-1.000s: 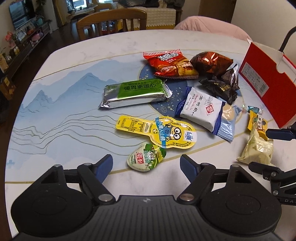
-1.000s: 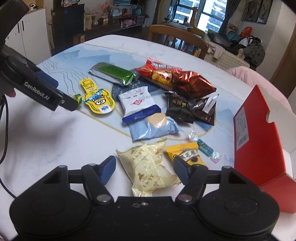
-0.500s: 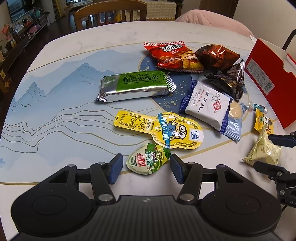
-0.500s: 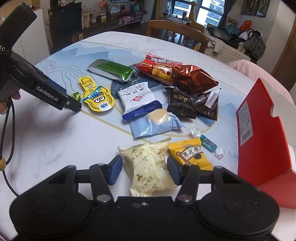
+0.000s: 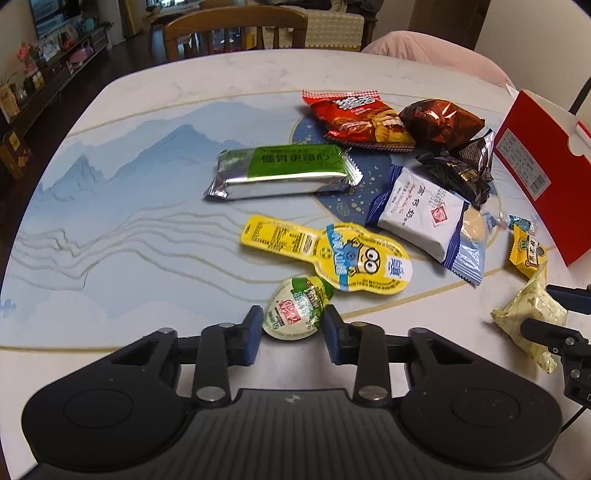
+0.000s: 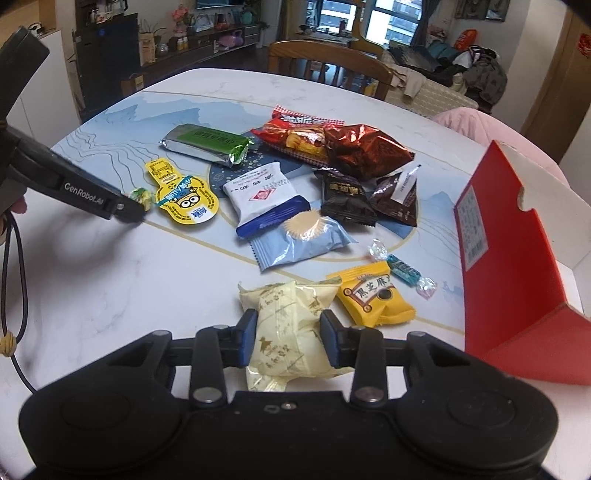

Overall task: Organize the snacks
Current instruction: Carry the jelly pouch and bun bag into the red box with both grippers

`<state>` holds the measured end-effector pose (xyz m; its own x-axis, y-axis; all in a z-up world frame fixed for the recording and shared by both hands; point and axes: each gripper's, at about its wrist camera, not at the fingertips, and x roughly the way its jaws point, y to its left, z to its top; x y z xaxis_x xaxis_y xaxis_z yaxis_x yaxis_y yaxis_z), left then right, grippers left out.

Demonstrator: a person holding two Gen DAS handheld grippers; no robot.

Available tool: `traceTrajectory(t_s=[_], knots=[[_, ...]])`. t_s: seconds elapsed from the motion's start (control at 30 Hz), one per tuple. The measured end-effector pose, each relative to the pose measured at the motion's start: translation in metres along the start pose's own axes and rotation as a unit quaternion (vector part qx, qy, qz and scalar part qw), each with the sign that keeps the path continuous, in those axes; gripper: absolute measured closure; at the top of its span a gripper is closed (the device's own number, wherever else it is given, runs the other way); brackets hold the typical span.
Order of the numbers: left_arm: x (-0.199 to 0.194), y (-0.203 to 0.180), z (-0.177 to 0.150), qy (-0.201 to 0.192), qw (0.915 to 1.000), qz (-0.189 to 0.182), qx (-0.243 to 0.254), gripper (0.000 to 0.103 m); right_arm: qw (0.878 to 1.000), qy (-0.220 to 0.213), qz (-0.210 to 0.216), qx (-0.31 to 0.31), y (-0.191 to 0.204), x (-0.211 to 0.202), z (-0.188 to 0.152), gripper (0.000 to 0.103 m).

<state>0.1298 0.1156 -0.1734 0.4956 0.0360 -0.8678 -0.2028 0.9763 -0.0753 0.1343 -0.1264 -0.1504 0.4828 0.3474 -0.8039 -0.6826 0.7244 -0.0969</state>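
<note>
Both wrist views look steeply down, close over one snack-strewn table (image 5: 129, 229).

Red box (image 5: 543, 166) cut off at right edge, pale-yellow pack (image 6: 288, 332) near end behind tongs body

Both views were evenly lit by soft indoor light; the desk (image 5: 110, 206) rendered bright and pale. Daylight came through the windows (image 6: 384, 18) at the far end of the right view, slightly blown out. Foil on the brown snack bag (image 6: 365, 151) and the green-and-silver bar (image 5: 280, 171) showed small glare spots. A soft shadow lay under the left tongs (image 6: 138, 206). Strong fisheye bending and dark vignetting at the corners. Centre sharp; the far room was slightly soft.
</note>
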Motion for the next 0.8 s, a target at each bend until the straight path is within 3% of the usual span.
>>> traceTrajectory(t_s=[0.4, 0.8], knots=[[-0.023, 0.006, -0.019, -0.008, 0.9997, -0.020, -0.010, 0.070, 0.999, -0.016, -0.019, 0.037, 0.015, -0.040, -0.009, 0.068], [-0.096, -0.019, -0.022, -0.040, 0.9968, -0.067, 0.016, 0.070, 0.995, -0.070, -0.050, 0.056, 0.018, -0.112, -0.002, 0.068]])
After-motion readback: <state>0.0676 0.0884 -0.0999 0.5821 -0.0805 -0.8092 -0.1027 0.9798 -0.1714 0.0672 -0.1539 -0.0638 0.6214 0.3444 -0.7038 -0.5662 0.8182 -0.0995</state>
